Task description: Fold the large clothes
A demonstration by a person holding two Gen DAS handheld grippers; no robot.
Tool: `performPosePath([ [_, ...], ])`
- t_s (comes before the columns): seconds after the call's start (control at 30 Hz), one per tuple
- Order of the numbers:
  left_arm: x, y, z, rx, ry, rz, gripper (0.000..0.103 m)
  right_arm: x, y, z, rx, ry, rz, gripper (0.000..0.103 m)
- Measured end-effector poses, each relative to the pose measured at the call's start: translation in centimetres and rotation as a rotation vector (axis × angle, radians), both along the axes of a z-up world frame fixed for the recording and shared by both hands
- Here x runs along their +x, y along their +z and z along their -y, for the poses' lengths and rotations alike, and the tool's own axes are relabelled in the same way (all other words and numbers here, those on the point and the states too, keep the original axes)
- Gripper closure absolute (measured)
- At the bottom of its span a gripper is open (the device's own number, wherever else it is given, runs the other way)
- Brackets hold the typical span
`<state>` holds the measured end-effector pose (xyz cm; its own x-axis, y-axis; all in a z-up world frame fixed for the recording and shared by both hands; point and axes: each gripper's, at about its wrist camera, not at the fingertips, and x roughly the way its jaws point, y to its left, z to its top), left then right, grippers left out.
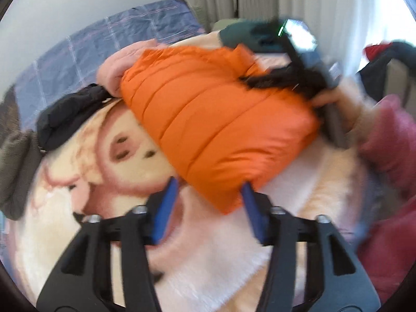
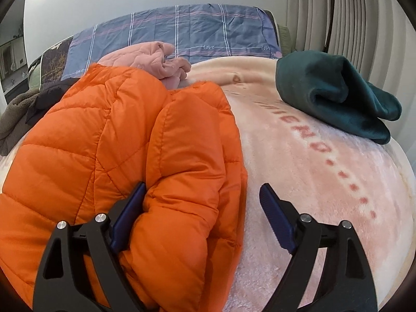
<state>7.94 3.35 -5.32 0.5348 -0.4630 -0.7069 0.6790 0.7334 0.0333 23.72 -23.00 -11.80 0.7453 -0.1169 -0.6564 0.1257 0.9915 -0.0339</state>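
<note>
A puffy orange quilted jacket [image 1: 208,109] lies folded on the cream plush blanket [image 1: 213,260] that covers the bed. In the left wrist view my left gripper [image 1: 210,182] is at the jacket's near corner. That corner sits between the blue pads and brushes only the right one, so the jaws stand apart. In the right wrist view the jacket [image 2: 104,143] fills the left half. My right gripper [image 2: 202,185] is wide open over its folded right edge, the left finger resting on the fabric and the right finger over bare blanket. A hand [image 1: 335,104] in a pink sleeve holds it.
A folded dark green garment [image 2: 332,96] lies at the back right of the blanket [image 2: 299,169]. A pink garment [image 2: 156,57] sits behind the jacket, with black [image 1: 70,111] and brown [image 1: 15,161] clothes to the left. A blue plaid sheet [image 2: 182,28] lines the headboard.
</note>
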Motion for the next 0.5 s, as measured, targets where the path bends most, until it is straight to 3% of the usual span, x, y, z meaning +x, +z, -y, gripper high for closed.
performPosePath([
  [0.03,0.1,1.0,-0.3,-0.043,-0.007,0.0,0.067,0.0,0.0,0.0,0.0,0.0,0.001,0.017],
  [0.13,1.9,4.5,0.0,-0.172,-0.013,0.057,0.068,0.0,0.1,-0.2,-0.006,-0.004,0.004,0.017],
  [0.23,4.8,5.1,1.8,-0.224,-0.009,0.072,0.068,-0.4,0.1,-0.1,0.0,-0.01,0.003,0.017],
  [0.3,7.6,2.8,4.2,-0.184,-0.007,-0.004,0.068,-0.6,0.0,0.1,0.013,-0.015,0.0,0.017],
  [0.33,8.9,0.9,5.3,-0.121,0.02,-0.04,0.066,-0.5,0.0,0.3,0.021,-0.014,-0.001,0.016],
  [0.37,9.6,-1.7,6.4,-0.05,0.034,-0.044,0.066,-0.5,0.0,0.5,0.038,-0.014,-0.001,0.015],
  [0.43,9.0,-3.4,6.6,-0.053,0.016,0.03,0.066,-0.4,-0.3,1.2,0.072,-0.017,-0.009,0.012],
  [0.5,8.3,-3.4,6.4,-0.046,0.032,0.029,0.066,-0.3,-0.4,1.4,0.09,-0.012,-0.015,0.012],
])
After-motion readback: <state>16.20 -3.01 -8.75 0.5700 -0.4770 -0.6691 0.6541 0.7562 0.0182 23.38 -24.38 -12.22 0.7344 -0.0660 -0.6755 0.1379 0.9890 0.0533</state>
